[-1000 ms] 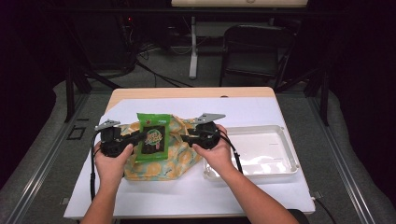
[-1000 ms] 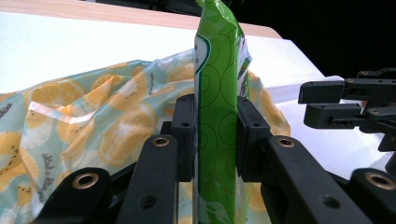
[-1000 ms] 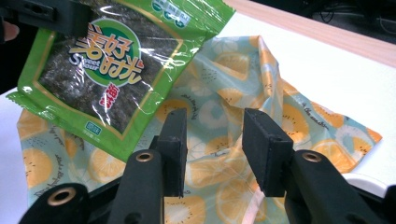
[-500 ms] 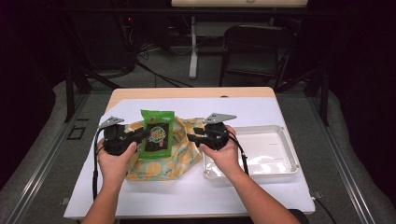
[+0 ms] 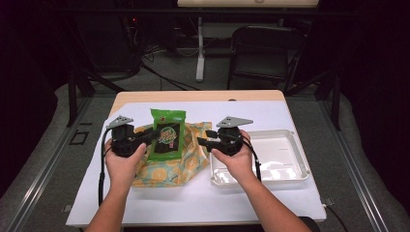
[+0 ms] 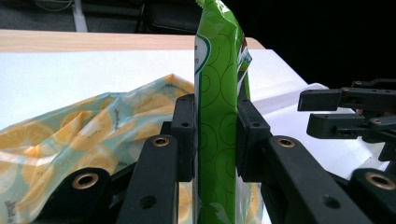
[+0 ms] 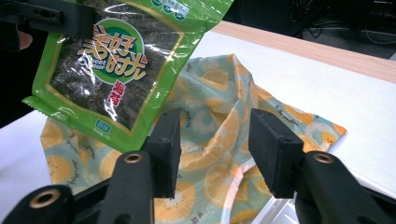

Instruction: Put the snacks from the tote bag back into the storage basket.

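Left gripper (image 6: 215, 140): fingers clenched on the green snack packet (image 6: 218, 116), gripping its edge.
Green snack packet: held off the bench (image 5: 290, 113), above the lemon-print bag (image 5: 186, 164).
Right gripper (image 7: 215, 154): fingers released, nothing between them, near the lemon-print bag.
White tray (image 5: 295, 166): on the bench, beside the right gripper.

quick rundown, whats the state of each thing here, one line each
left gripper: shut on the green snack packet
right gripper: open, holding nothing
green snack packet: sealed, held up above the bag
lemon-print bag: crumpled, lying on the table
white tray: empty, flat on the table
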`<state>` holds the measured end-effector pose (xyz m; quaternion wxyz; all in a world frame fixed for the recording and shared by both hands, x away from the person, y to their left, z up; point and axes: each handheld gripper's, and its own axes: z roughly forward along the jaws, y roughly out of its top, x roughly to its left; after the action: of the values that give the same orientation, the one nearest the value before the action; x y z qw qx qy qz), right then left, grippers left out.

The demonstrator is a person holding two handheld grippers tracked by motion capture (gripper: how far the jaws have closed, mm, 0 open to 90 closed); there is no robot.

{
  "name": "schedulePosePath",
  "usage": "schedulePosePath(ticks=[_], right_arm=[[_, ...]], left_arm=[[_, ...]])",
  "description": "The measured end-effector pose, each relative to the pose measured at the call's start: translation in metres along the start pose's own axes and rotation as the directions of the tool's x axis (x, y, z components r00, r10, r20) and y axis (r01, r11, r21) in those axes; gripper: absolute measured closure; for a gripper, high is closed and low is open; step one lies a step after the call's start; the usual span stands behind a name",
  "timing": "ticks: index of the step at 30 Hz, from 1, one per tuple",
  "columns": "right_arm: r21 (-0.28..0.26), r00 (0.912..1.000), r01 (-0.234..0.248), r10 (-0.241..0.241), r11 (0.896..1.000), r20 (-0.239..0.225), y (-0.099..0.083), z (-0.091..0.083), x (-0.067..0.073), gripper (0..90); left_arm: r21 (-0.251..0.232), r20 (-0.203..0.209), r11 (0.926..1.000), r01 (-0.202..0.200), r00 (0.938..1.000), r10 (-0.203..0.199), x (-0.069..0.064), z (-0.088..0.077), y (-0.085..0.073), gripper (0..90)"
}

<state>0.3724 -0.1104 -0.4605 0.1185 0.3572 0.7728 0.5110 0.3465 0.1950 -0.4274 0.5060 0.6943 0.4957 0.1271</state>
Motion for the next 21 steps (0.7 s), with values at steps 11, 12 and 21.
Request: schedulePosePath(ticks=[11, 12, 21], right_arm=[[0.0, 1.0, 0.002, -0.002, 1.0, 0.0, 0.0, -0.006, 0.0, 54.5], [0.004, 1.0, 0.004, -0.004, 1.0, 0.008, 0.0, -0.007, 0.0, 54.8], [-0.011, 0.9996, -0.023, 0.022, 1.0, -0.019, 0.0, -0.012, -0.001, 55.3]], left_arm=[[-0.001, 0.018, 0.9998, -0.019, 0.9997, 0.019, -0.012, 0.007, 0.008, 73.3], [-0.002, 0.021, 0.9998, -0.021, 0.9995, 0.021, -0.013, 0.008, 0.008, 73.3], [0.002, 0.039, 0.9993, -0.038, 0.9985, 0.038, -0.023, 0.016, 0.012, 73.3]])
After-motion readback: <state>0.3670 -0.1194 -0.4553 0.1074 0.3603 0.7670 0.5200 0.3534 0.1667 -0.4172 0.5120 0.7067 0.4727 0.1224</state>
